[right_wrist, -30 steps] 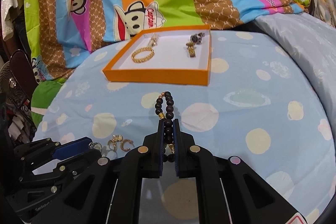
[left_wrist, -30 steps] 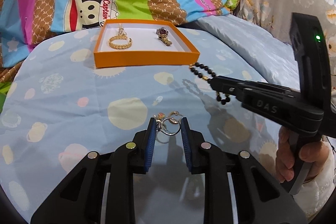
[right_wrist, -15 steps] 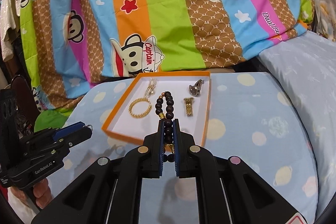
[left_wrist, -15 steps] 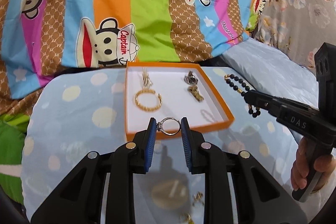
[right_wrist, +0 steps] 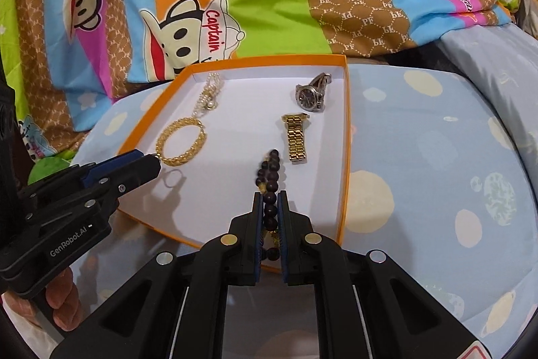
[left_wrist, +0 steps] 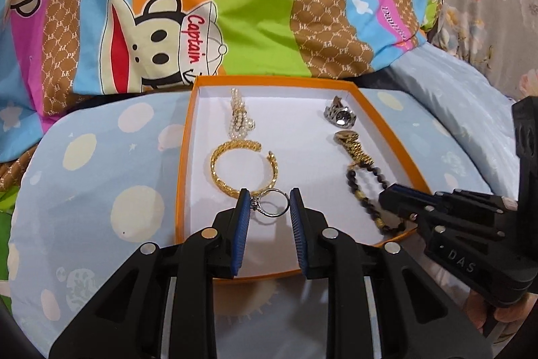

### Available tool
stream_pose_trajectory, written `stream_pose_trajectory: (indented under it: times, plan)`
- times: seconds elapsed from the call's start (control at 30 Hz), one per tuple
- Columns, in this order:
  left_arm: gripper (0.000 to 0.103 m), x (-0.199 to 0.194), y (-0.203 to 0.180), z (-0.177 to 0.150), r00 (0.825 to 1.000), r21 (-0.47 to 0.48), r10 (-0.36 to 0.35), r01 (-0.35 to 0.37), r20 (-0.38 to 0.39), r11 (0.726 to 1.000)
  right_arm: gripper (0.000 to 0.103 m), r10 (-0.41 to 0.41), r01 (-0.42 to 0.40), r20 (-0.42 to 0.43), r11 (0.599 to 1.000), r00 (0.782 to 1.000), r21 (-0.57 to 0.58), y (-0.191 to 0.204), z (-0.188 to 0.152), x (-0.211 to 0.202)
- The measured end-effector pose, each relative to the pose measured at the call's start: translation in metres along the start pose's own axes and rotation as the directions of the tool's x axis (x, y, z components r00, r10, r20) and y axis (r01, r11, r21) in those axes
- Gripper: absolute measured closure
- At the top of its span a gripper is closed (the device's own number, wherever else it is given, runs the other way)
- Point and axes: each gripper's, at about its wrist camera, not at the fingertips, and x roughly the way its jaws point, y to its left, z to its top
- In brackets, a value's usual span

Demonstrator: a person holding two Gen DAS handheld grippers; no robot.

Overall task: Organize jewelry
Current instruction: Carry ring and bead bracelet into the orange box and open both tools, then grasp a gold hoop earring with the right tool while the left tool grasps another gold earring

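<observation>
Both grippers have moved from the spotted bedsheet [left_wrist: 101, 177] to over the orange box [left_wrist: 183, 157]. The left gripper [left_wrist: 270, 202] grips a thin silver ring [left_wrist: 273, 207] between ribbed blue jaws, above the twisted gold bangle [left_wrist: 232, 167]. The right gripper [right_wrist: 270, 207] stays closed on the round dark beads [right_wrist: 270, 172], whose far end now rests on the white lining beside the gold watch [right_wrist: 296, 137].
</observation>
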Motion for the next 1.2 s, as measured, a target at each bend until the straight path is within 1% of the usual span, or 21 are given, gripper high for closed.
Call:
stream_pose_trajectory:
  times: [0.03, 0.07, 0.1, 0.13, 0.17, 0.23, 0.33, 0.37, 0.4, 0.47, 0.57, 0.63, 0.7, 0.8, 0.87, 0.97, 1.1, 1.2]
  plan:
    - [0.079, 0.002, 0.001, -0.001, 1.000, -0.003, -0.001, 0.001, -0.005, 1.000, 0.091, -0.005, 0.005, 0.005, 1.000, 1.000, -0.003, 0.000, 0.000, -0.001]
    - [0.078, 0.003, 0.002, -0.003, 1.000, -0.009, 0.006, -0.006, -0.009, 1.000, 0.084, -0.011, 0.011, 0.016, 1.000, 1.000, -0.004, 0.000, -0.001, -0.003]
    - [0.068, 0.003, 0.003, -0.002, 1.000, -0.015, 0.017, -0.017, -0.011, 1.000, 0.073, -0.014, 0.014, 0.027, 1.000, 1.000, -0.003, -0.001, 0.000, -0.005]
    - [0.052, 0.003, 0.005, -0.002, 1.000, -0.021, 0.026, -0.026, -0.008, 0.999, 0.070, -0.014, 0.014, 0.051, 1.000, 0.999, 0.000, -0.001, 0.000, -0.010]
    - [0.050, -0.002, 0.007, -0.002, 0.999, -0.036, 0.032, -0.032, 0.012, 0.999, 0.066, -0.019, 0.019, 0.071, 1.000, 0.997, -0.001, 0.000, 0.001, -0.016]
    - [0.050, -0.014, 0.012, 0.002, 0.998, -0.060, 0.031, -0.028, 0.046, 0.998, 0.065, -0.034, 0.035, 0.121, 0.999, 0.992, -0.010, 0.002, 0.004, -0.031]
    - [0.050, -0.040, 0.020, 0.006, 0.995, -0.102, 0.028, -0.018, 0.094, 0.995, 0.064, -0.042, 0.047, 0.174, 0.999, 0.984, -0.022, 0.006, 0.005, -0.056]
    - [0.050, -0.051, 0.023, 0.005, 0.993, -0.118, 0.029, -0.016, 0.110, 0.993, 0.062, -0.042, 0.047, 0.188, 0.999, 0.981, -0.024, 0.008, 0.004, -0.065]
    - [0.050, -0.060, 0.025, 0.004, 0.992, -0.127, 0.030, -0.014, 0.122, 0.992, 0.060, -0.040, 0.046, 0.199, 0.999, 0.979, -0.026, 0.009, 0.001, -0.073]
    - [0.050, -0.080, 0.028, -0.003, 0.990, -0.137, 0.037, -0.018, 0.139, 0.990, 0.059, -0.035, 0.043, 0.213, 0.998, 0.976, -0.035, 0.013, -0.009, -0.091]
    - [0.049, -0.106, 0.027, -0.021, 0.987, -0.109, 0.063, -0.047, 0.150, 0.993, 0.059, -0.035, 0.048, 0.220, 0.997, 0.975, -0.055, 0.019, -0.030, -0.111]
    - [0.045, -0.117, 0.024, -0.037, 0.987, -0.088, 0.073, -0.061, 0.141, 0.994, 0.058, -0.018, 0.032, 0.207, 0.998, 0.978, -0.063, 0.023, -0.048, -0.118]
    - [0.042, -0.123, 0.020, -0.057, 0.991, -0.072, 0.064, -0.056, 0.114, 0.996, 0.058, -0.003, 0.016, 0.189, 0.998, 0.982, -0.068, 0.027, -0.064, -0.120]
    - [0.042, -0.126, 0.013, -0.090, 0.997, -0.056, 0.047, -0.043, 0.068, 0.998, 0.058, 0.006, 0.007, 0.150, 0.996, 0.989, -0.091, 0.034, -0.090, -0.114]
    - [0.041, -0.122, 0.005, -0.111, 0.999, -0.045, 0.019, -0.018, 0.026, 0.999, 0.058, 0.020, -0.006, 0.115, 0.993, 0.993, -0.114, 0.040, -0.103, -0.108]
    - [0.041, -0.114, -0.006, -0.133, 1.000, -0.019, -0.008, 0.007, -0.029, 1.000, 0.058, 0.037, -0.026, 0.068, 0.987, 0.997, -0.158, 0.051, -0.116, -0.098]
    - [0.041, -0.109, -0.016, -0.147, 0.998, 0.024, 0.004, -0.003, -0.062, 1.000, 0.059, 0.034, -0.028, 0.024, 0.976, 0.999, -0.218, 0.064, -0.124, -0.085]
    - [0.041, -0.108, -0.018, -0.147, 0.998, 0.037, 0.006, -0.003, -0.062, 0.999, 0.059, 0.054, -0.051, 0.008, 0.975, 0.998, -0.217, 0.064, -0.125, -0.083]
